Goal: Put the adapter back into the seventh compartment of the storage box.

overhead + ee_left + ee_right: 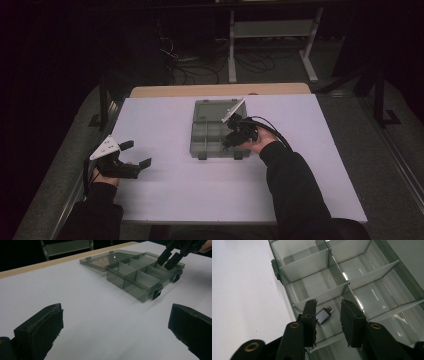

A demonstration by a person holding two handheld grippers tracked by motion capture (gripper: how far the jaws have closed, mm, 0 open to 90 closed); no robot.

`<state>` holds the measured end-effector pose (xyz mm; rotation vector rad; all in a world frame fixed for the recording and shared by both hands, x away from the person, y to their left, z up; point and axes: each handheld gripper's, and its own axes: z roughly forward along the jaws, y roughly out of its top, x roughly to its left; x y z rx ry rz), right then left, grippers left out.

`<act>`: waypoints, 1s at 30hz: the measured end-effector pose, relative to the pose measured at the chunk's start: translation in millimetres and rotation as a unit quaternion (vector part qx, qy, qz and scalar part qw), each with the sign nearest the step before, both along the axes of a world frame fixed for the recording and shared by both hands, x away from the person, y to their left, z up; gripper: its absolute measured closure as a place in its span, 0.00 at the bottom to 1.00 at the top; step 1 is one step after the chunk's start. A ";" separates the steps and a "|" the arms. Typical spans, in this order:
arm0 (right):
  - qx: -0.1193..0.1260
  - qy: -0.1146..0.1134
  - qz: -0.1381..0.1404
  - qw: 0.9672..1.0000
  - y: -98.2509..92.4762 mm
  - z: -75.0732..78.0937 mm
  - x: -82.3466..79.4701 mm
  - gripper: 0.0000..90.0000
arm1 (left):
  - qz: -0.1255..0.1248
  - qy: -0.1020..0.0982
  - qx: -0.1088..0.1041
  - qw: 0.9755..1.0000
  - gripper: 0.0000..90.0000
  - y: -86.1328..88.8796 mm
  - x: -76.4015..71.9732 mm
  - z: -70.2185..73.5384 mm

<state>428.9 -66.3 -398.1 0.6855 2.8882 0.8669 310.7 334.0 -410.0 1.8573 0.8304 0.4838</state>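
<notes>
Over box (pixel 372 287), right gripper (pixel 329 312) half open, empty, above tiny adapter (pixel 323 314). Looks light, slick; pinch long sides. Left gripper (pixel 115 325) wide open, empty.

dim room, bright tabletop, soft focus up close

in the high view the white table (pixel 175 190) is the one evenly lit area; the floor and background beyond its far edge fall nearly black, and the picture is grainy. the clear organizer box (pixel 367 277) carries pale streaks of glare on its dividers in the right gripper view. the left gripper (pixel 115 325) shows soft, blurred jaws near the lens, with faint shadow beneath them.
</notes>
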 end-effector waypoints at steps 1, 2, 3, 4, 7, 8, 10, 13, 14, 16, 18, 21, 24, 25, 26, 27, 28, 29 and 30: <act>0.001 -0.002 -0.001 1.000 -0.3 0.9 -0.4 0.68 | 0.000 0.000 0.000 1.000 0.00 0.0 0.0 0.0; 0.001 -0.005 -0.002 1.000 -0.9 1.8 -0.6 0.65 | 0.000 0.000 0.000 1.000 0.00 0.0 0.0 0.0; 0.000 -0.006 -0.004 1.000 -1.2 2.5 -0.8 0.64 | 0.000 0.000 0.000 1.000 0.00 0.0 0.0 0.0; 0.001 -0.006 -0.007 1.000 -1.8 3.3 -1.1 0.61 | 0.000 0.000 0.000 1.000 0.00 -0.1 0.0 0.0; 0.003 -0.013 -0.014 1.000 -4.2 6.4 -1.9 0.53 | 0.000 0.000 0.000 1.000 0.00 0.0 0.0 0.0; 0.003 -0.016 -0.017 1.000 -5.1 7.5 -2.3 0.51 | 0.000 0.000 0.001 1.000 0.00 0.0 -0.1 0.0; 0.003 -0.021 -0.021 1.000 -6.8 10.0 -3.4 0.43 | 0.000 0.000 0.000 1.000 0.00 -0.1 -0.2 0.0; 0.002 -0.029 -0.027 0.999 -9.8 13.9 -5.1 0.36 | 0.000 0.000 0.000 1.000 0.00 -0.1 -0.2 0.0; 0.002 -0.032 -0.031 0.999 -10.9 15.1 -5.7 0.32 | 0.000 0.000 0.001 1.000 0.00 -0.2 -0.2 0.0; 0.004 -0.036 -0.035 0.999 -13.4 17.3 -7.0 0.27 | -0.001 0.000 0.001 1.000 0.00 -0.3 -0.3 0.1; 0.006 -0.037 -0.040 0.998 -15.5 18.6 -7.9 0.21 | 0.000 0.000 0.001 1.000 0.00 -0.2 -0.3 0.1; 0.011 -0.038 -0.051 0.998 -20.2 21.6 -8.6 0.15 | -0.001 0.000 0.001 1.000 0.00 -0.2 -0.3 0.1; 0.016 -0.041 -0.054 0.998 -24.9 24.9 -9.3 0.12 | 0.000 0.000 0.001 1.000 0.00 -0.3 -0.3 0.0; 0.017 -0.041 -0.056 0.997 -26.4 26.2 -9.8 0.10 | 0.000 0.000 0.001 1.000 0.00 -0.3 -0.3 0.0; 0.019 -0.041 -0.057 0.997 -27.9 27.2 -10.2 0.07 | 0.000 0.000 0.001 1.000 0.00 -0.3 -0.3 0.0; 0.019 -0.041 -0.057 0.997 -27.9 27.2 -10.2 0.07 | 0.000 0.000 0.001 1.000 0.00 -0.3 -0.3 0.0; 0.022 -0.041 -0.057 0.997 -29.5 28.2 -10.7 0.05 | -0.001 0.000 0.001 1.000 0.00 -0.4 -0.3 0.0; 0.024 -0.040 -0.062 0.997 -32.3 30.3 -11.8 0.01 | 0.000 0.000 0.001 1.000 0.00 -0.4 -0.3 0.1; 0.024 -0.041 -0.063 0.997 -33.3 31.1 -12.2 0.00 | 0.000 0.000 0.002 1.000 0.00 -0.4 -0.3 0.0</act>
